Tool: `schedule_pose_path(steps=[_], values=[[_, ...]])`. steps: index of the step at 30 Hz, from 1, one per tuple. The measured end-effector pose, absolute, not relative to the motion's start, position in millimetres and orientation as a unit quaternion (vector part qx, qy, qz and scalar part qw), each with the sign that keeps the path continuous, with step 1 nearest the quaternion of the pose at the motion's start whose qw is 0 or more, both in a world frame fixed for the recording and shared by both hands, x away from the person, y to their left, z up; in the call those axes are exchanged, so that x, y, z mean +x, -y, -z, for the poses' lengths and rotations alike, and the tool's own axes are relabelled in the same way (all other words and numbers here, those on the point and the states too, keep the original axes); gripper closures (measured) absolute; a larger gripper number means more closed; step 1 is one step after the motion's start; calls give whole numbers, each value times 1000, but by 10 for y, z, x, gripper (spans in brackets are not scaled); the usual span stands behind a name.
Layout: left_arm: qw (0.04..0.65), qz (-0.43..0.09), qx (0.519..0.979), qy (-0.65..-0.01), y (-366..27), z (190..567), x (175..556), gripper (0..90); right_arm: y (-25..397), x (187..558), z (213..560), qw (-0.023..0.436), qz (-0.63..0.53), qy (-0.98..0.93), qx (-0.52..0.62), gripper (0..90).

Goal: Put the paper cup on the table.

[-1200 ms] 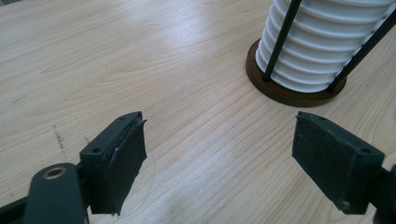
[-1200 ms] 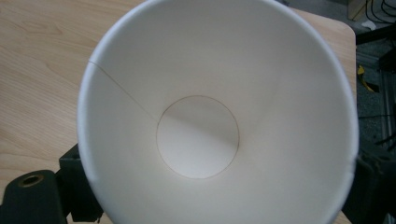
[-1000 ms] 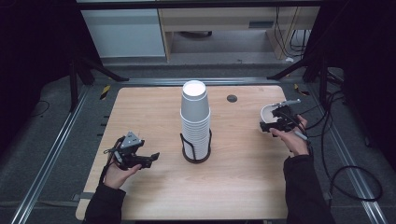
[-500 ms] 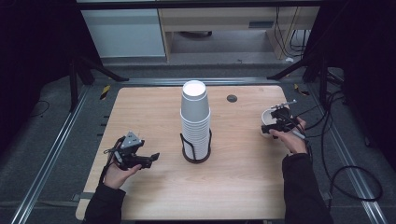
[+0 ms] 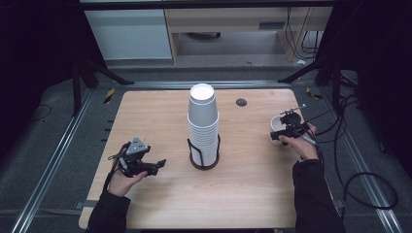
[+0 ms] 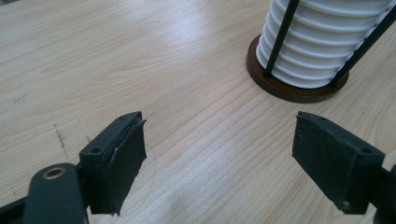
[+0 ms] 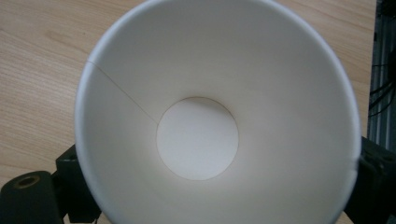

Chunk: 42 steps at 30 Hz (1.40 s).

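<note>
Work in hand: the right gripper (image 5: 287, 130) holds one white paper cup (image 5: 279, 127) near the right edge of the table (image 5: 160, 116). It looks like the cup is being set down there.
Right claw: its two black jaws sit on either side of the cup and press on its sides. In the right gripper view the cup (image 7: 217, 114) is right up close, mouth toward the camera.
Left claw: the left gripper (image 5: 145, 165) waits low over the table, on the left side. Its jaws are wide apart and hold nothing. In the left gripper view there is just bare wood between them.
Where the cup is: well away from the stack, at the right side of the table. I cannot tell if its bottom is touching the wood yet.
How to do it well: squeeze softly, because a paper cup can crush. I think the cup should sit flat on the wood before the jaws let go, or it may tip over.
What is in the cup: nothing. The inside is clean and white, down to the round bottom.
Stack: many white cups (image 5: 203, 125) are piled mouth down in a black wire holder (image 5: 204, 156) in the middle of the table.
Holder base: it is a dark round base (image 6: 280, 84), and the bottom cup rests on it.
</note>
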<state>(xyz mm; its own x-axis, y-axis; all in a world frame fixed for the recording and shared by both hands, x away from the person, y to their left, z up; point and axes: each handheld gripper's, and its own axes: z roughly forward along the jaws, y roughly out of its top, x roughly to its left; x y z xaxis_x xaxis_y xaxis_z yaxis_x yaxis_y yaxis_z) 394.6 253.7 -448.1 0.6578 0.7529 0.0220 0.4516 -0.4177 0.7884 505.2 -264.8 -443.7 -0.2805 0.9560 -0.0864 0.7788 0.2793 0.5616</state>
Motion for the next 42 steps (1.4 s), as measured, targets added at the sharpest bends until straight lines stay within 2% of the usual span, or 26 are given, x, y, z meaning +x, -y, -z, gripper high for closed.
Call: schedule_pose_path(steps=[26,37,42], values=[[395,-191,821,-366,-2545,4474,3941,166,2631,4989,4401,194,-217,-780,554,18],[394,-191,822,-364,-2530,4475,3934,166,2684,4849,4420,184,-216,-780,558,18],[396,-193,821,-363,-2540,4457,3925,166,2667,4716,4398,196,-219,-783,549,18]])
